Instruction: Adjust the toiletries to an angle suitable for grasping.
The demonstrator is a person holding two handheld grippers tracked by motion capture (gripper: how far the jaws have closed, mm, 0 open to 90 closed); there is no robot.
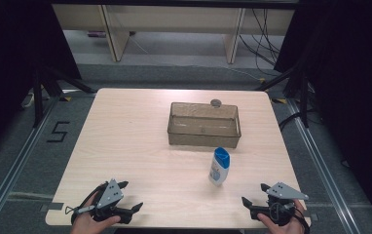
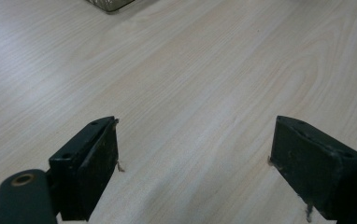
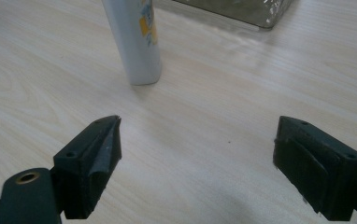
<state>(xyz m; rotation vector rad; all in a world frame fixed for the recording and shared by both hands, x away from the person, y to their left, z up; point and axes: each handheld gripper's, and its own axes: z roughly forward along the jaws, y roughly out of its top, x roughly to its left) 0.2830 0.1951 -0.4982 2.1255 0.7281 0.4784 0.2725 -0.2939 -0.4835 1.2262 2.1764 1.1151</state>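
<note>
High view: white bottle (image 1: 219, 167) w/ blue cap stands upright on the table (image 1: 125, 136), just in front of the clear plastic bin (image 1: 204, 125), toward the person's side. A small round grey thing sits at the bin's far rim, can't tell what it is.

Right gripper (image 1: 253, 194) rests at the near table edge, near the bottle, on its right and closer to the person. Jaws stand well apart, nothing between them. Left gripper (image 1: 131, 196) is at the same edge but well apart from the bottle, off to its left; jaws also wide apart, holding nothing.

Right gripper view: the bottle (image 3: 134, 39) rises ahead and left of the gap between the jaws, base flat on the wood, long axis vertical, bin corner (image 3: 242, 11) just behind it.

Left gripper view has bare wood ahead of its gripper (image 2: 195, 154), w/ a bin corner (image 2: 109, 3) at the top.

My read: right hand is the nearer one, so the reach is prob. forward and a bit left, jaws closing across the bottle's narrow body. A tall, slim bottle could tip if nudged first.
</note>
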